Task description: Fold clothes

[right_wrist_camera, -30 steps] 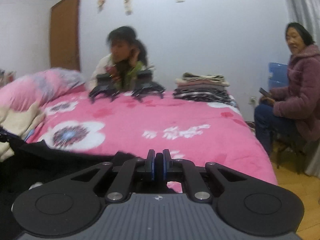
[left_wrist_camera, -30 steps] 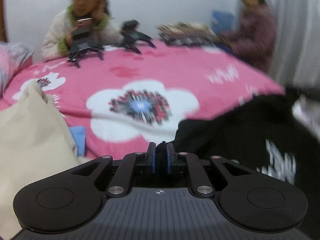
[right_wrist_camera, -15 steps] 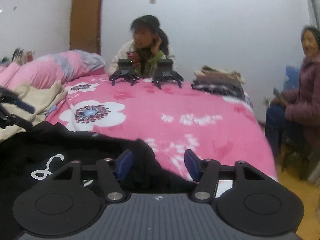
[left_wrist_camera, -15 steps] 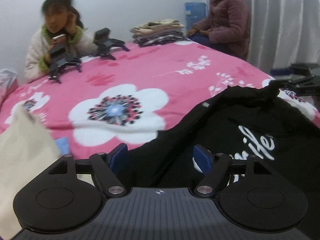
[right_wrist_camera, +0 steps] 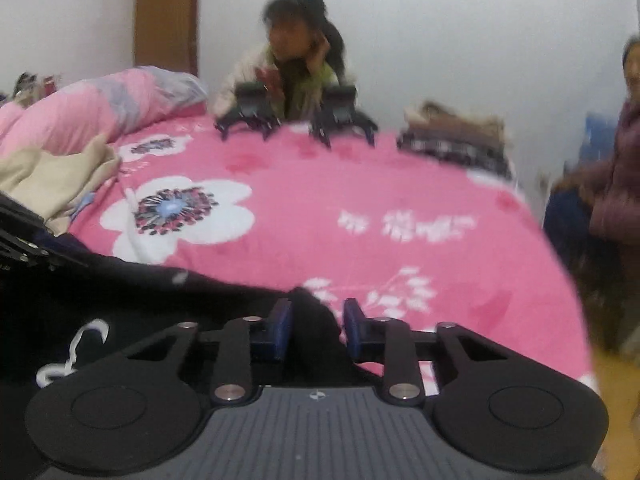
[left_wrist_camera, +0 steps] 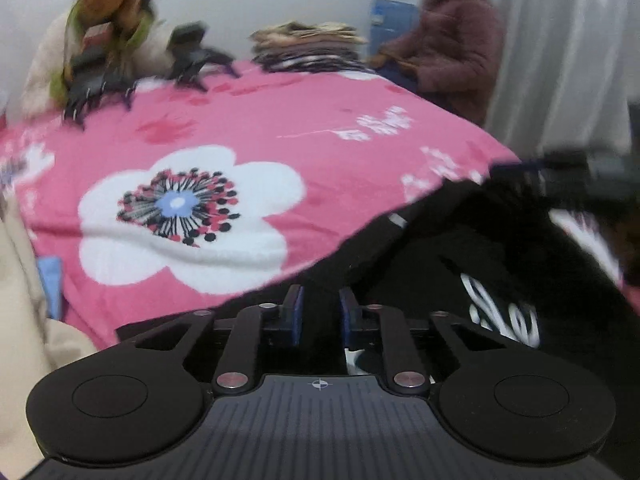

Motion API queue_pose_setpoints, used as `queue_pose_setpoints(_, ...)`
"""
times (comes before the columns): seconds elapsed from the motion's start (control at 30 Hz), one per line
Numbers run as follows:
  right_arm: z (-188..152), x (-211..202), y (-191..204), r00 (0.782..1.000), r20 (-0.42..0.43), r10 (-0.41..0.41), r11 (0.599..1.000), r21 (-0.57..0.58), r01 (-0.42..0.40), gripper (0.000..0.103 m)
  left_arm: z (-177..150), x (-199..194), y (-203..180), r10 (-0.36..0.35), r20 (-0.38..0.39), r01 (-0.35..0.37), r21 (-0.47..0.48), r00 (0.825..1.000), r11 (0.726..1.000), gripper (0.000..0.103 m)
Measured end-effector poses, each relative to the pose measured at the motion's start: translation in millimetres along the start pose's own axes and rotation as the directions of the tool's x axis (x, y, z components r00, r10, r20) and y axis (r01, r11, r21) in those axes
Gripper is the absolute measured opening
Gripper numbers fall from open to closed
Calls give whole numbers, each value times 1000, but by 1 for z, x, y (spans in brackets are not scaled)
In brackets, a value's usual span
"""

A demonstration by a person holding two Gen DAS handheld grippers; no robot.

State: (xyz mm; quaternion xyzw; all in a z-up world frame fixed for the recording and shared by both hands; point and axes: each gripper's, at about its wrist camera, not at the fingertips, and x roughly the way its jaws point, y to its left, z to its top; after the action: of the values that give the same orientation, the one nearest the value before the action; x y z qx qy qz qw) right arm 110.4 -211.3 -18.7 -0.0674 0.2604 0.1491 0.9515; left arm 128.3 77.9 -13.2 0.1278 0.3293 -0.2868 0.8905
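Room: a bedroom with a white wall, a brown door (right_wrist_camera: 166, 12) and a pale curtain (left_wrist_camera: 560, 52).
Bed: a pink flowered blanket (left_wrist_camera: 248, 128) covers it, and all the clothes lie on it.
Task thing: a black top with white letters (left_wrist_camera: 500, 264) lies at the near edge of the bed, under both tools.
Left gripper (left_wrist_camera: 319, 312): its blue fingers (left_wrist_camera: 295, 312) are narrow and closing, with black cloth between them. A small gap shows, so they do not seem to pinch yet.
Right gripper (right_wrist_camera: 316, 330): its blue fingers (right_wrist_camera: 280, 330) are a bit wider and closing too, with a bump of the black cloth between them.
Other clothes: a cream garment (right_wrist_camera: 56, 176) sits bunched on the left, and a folded stack (left_wrist_camera: 304, 46) sits at the far side.
Also on the bed: two spare black grippers (right_wrist_camera: 296, 114), well away from the top.
People: one sits behind the bed, one sits by the curtain.
Risk one: the fingers may grab only a thin bit of cloth, and it could slip out when lifted.
Risk two: one side may catch before the other, so the top would hang crooked and fold badly.
Risk three: the top lies at the bed's edge, so a dropped corner could slide to the floor.
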Motion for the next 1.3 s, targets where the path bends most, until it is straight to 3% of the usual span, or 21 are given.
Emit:
queue_pose_setpoints(0.13, -16, -30, -1, 999, 16, 46, 996, -71, -45, 28, -18, -22, -20, 15, -1, -15, 164, 1000, 986, 13)
queue_pose_setpoints(0.3, -32, -45, 0, 996, -54, 75, 992, -95, -80, 28, -30, -24, -25, 23, -60, -10, 211, 998, 977, 13)
queue_pose_setpoints(0.43, -40, -56, -2, 998, -49, 46, 997, -54, -48, 31, -25, -31, -28, -5, -54, 16, 211, 999, 977, 22)
queue_pose_setpoints(0.47, -41, -58, -3, 999, -44, 30, 998, -47, -32, 39, -21, -32, -31, 4, -35, 3, 206, 999, 979, 34)
queue_pose_setpoints(0.5, -41, -60, -5, 999, -36, 14, 999, -40, -16, 44, -16, -32, -32, 4, -5, -3, 195, 1000, 981, 37)
queue_pose_setpoints(0.63, -43, -55, -17, 1000, -25, -13, 1000, 19, 13, 49, 15, -3, -44, -28, 54, 18, 180, 998, 983, 37)
queue_pose_setpoints(0.8, -47, -44, -25, 999, -38, -20, 997, 80, 23, 49, 54, 72, -58, -117, 8, 116, 74, 993, 991, 38)
queue_pose_setpoints(0.93, -51, -38, -29, 998, -59, -24, 995, 96, 29, 48, 68, 107, -66, -147, -2, 147, -23, 989, 989, 38)
queue_pose_setpoints(0.97, -51, -37, -29, 998, -63, -28, 995, 96, 34, 48, 69, 111, -68, -158, 3, 158, -41, 987, 987, 36)
queue_pose_setpoints(1.0, -53, -37, -30, 997, -67, -32, 995, 95, 39, 48, 70, 115, -69, -167, -3, 166, -55, 986, 985, 22)
queue_pose_setpoints(1.1, -58, -37, -35, 996, -78, -34, 993, 113, 43, 47, 68, 114, -73, -165, -9, 164, -69, 986, 984, 6)
queue_pose_setpoints(1.3, -67, -37, -44, 996, -78, -40, 983, 173, 53, 47, 58, 76, -89, -162, 48, 161, 15, 986, 987, 4)
